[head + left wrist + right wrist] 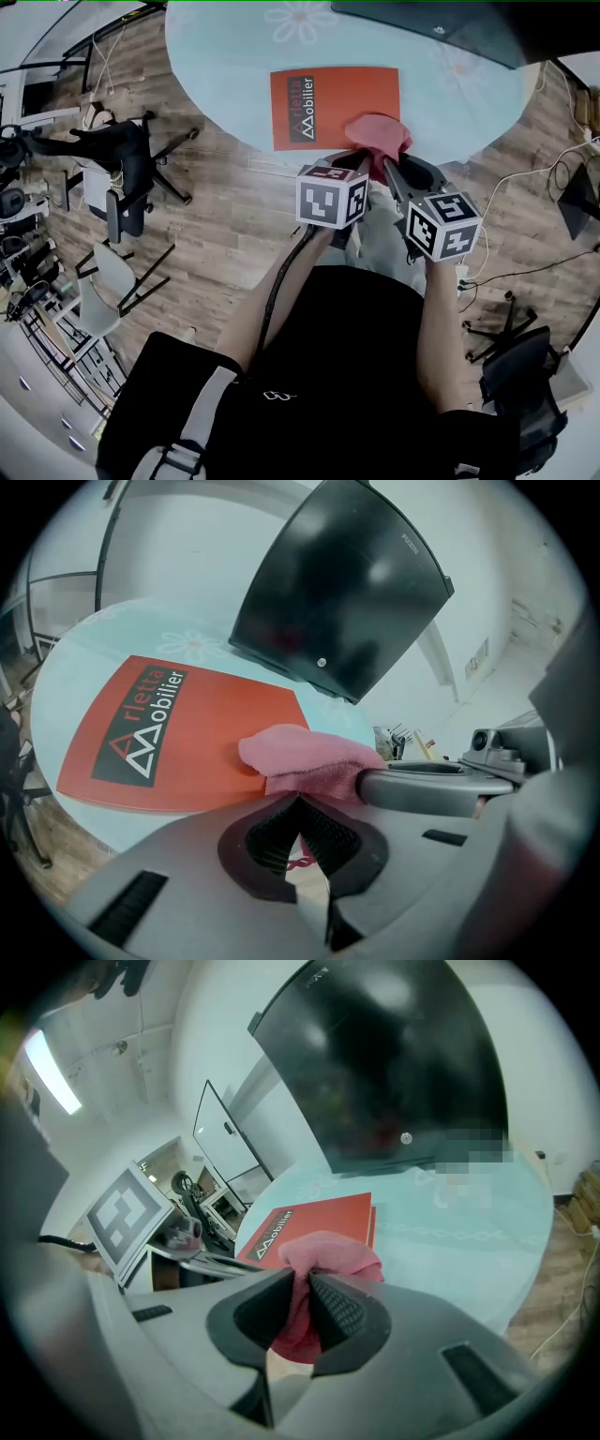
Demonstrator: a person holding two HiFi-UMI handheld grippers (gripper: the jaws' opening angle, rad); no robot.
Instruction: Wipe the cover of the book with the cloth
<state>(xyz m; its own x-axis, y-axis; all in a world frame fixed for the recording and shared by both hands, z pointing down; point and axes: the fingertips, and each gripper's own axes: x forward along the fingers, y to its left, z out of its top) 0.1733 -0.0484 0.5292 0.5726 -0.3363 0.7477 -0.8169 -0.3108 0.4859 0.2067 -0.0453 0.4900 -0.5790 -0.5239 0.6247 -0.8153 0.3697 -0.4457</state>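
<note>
Cloth (pixel 333 1252) is pinched in my right claw (pixel 305 1281); left claw (pixel 298 805) closed, empty, so the unheld book (pixel 335 106) may slide.

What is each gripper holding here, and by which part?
Right gripper clamps the pink cloth by a bunched fold; left gripper, jaws shut, holds nothing.

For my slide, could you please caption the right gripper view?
Right hand-held gripper clamps the pink cloth by the orange book.
</note>
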